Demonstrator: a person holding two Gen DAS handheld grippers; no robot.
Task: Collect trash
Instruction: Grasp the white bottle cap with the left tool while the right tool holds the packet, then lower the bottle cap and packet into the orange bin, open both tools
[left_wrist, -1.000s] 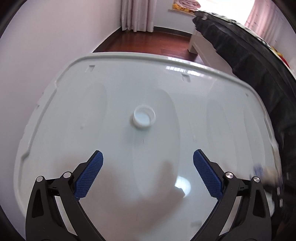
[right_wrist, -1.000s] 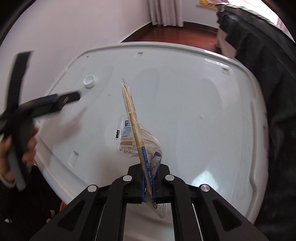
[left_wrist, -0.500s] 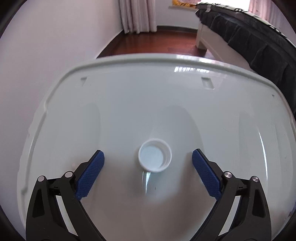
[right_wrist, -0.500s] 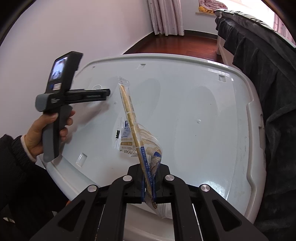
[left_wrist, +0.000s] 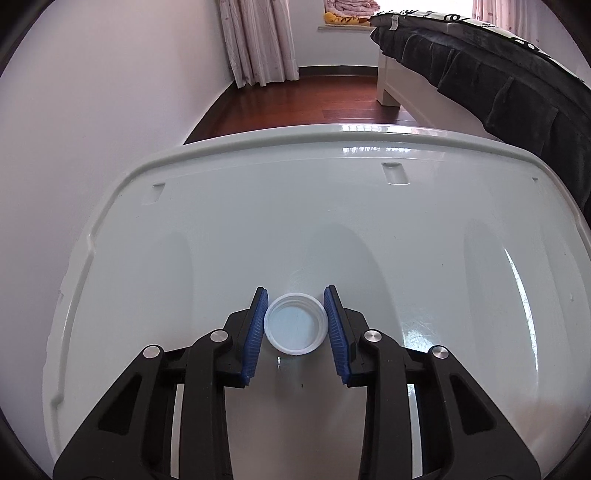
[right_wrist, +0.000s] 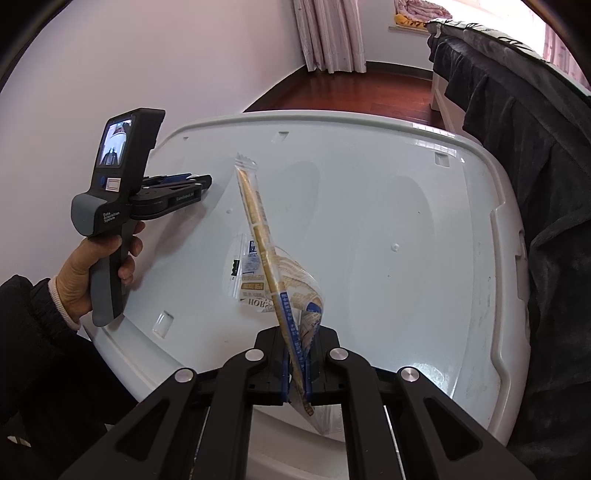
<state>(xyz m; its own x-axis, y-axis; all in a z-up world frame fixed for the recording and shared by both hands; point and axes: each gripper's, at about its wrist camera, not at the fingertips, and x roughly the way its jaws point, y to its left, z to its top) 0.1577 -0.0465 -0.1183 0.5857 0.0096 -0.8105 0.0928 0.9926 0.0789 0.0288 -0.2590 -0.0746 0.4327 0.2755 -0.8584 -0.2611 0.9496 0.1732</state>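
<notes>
Jaws closing, left gripper (left_wrist: 296, 324) pads touching white cap (left_wrist: 296, 324), right gripper (right_wrist: 296, 363) clamping wrapper (right_wrist: 291, 295)

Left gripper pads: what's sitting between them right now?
A white bottle cap, open side up on the white lid, between the closing left gripper pads; shown in left wrist view.

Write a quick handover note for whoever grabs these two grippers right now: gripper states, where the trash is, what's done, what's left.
Left gripper: jaws closing around the white bottle cap, blue pads at its rim; cap sits on the white bin lid.
Right gripper: shut on the snack wrapper, which hangs partly clear of the lid.
Done: wrapper picked up.
Left: finish the cap grip, lift it, drop both pieces in the trash. No bin opening is in view.
</notes>
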